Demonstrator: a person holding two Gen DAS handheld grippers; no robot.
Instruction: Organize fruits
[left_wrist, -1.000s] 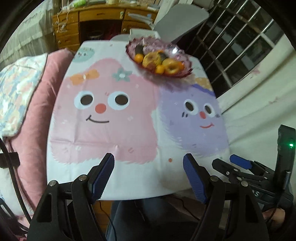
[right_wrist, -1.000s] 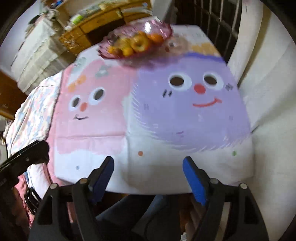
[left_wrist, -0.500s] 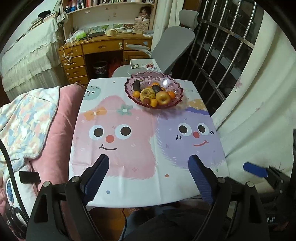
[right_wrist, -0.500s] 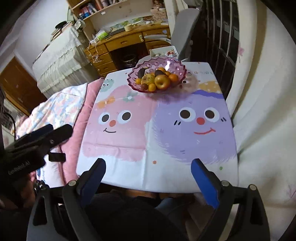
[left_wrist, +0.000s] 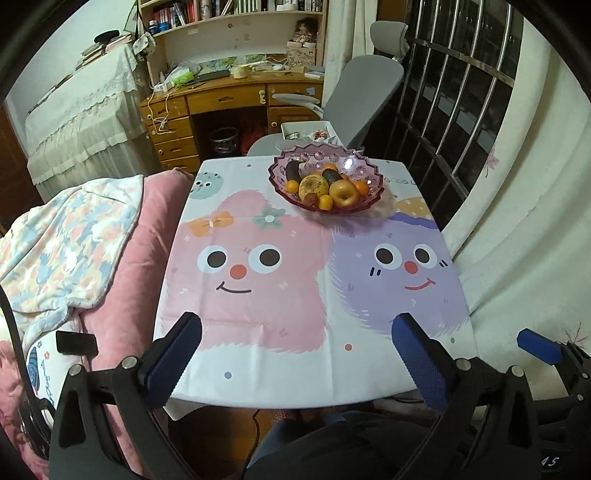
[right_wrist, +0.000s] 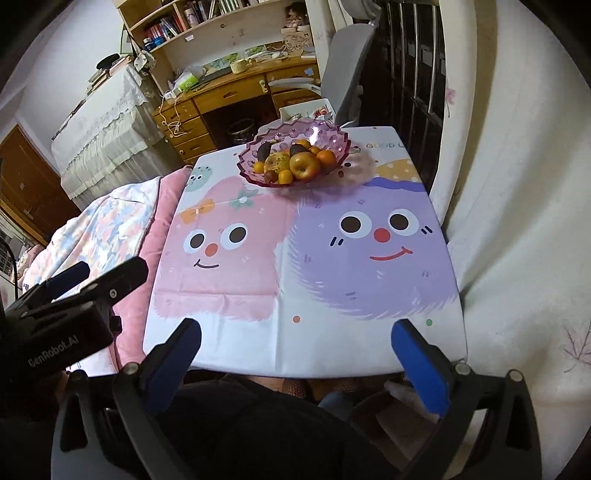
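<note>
pink fruit bowl (left_wrist: 326, 206) on far tablecloth (left_wrist: 258, 295), left gripper (left_wrist: 295, 350) spread

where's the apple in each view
Left wrist: the apple sits upper centre, at the front of the bowl, a little right of midline.
Right wrist: the apple sits upper centre, at the front of the bowl, almost on the midline.
Shared landmark: the purple face printed on the cloth, nearer the camera than the bowl in both views.
</note>
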